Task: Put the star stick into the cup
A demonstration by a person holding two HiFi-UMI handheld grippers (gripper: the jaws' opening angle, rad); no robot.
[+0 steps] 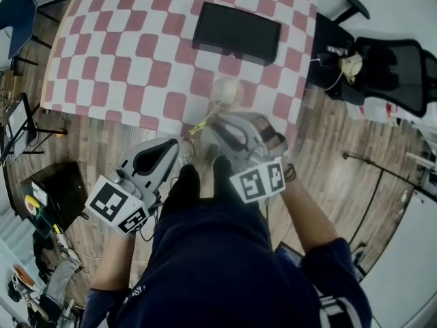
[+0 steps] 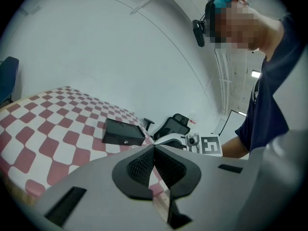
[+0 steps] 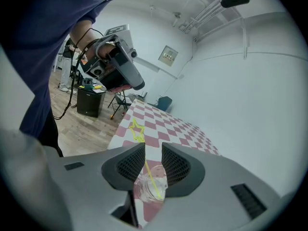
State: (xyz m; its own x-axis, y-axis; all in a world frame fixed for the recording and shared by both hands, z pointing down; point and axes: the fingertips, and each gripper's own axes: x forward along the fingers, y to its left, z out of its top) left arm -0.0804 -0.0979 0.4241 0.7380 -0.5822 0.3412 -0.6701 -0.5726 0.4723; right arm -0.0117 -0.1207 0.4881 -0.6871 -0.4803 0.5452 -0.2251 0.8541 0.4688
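A clear plastic cup (image 1: 227, 91) stands near the front edge of the checkered table (image 1: 123, 60). The yellow star stick (image 1: 202, 123) rests in the cup and leans out toward me, star end over the table's edge. In the right gripper view the cup (image 3: 150, 186) shows low between the jaws, and the thin stick runs up to the star (image 3: 136, 129). My right gripper (image 3: 153, 148) is open, its pads apart on either side of the stick and not pressing it. My left gripper (image 2: 154, 148) is shut on nothing, off the table's front edge (image 1: 181, 147).
A black box (image 1: 236, 31) lies at the far side of the table, also in the left gripper view (image 2: 122, 133). A black office chair (image 1: 389, 63) stands right of the table. Black equipment and cables (image 1: 48, 197) sit on the wooden floor at left.
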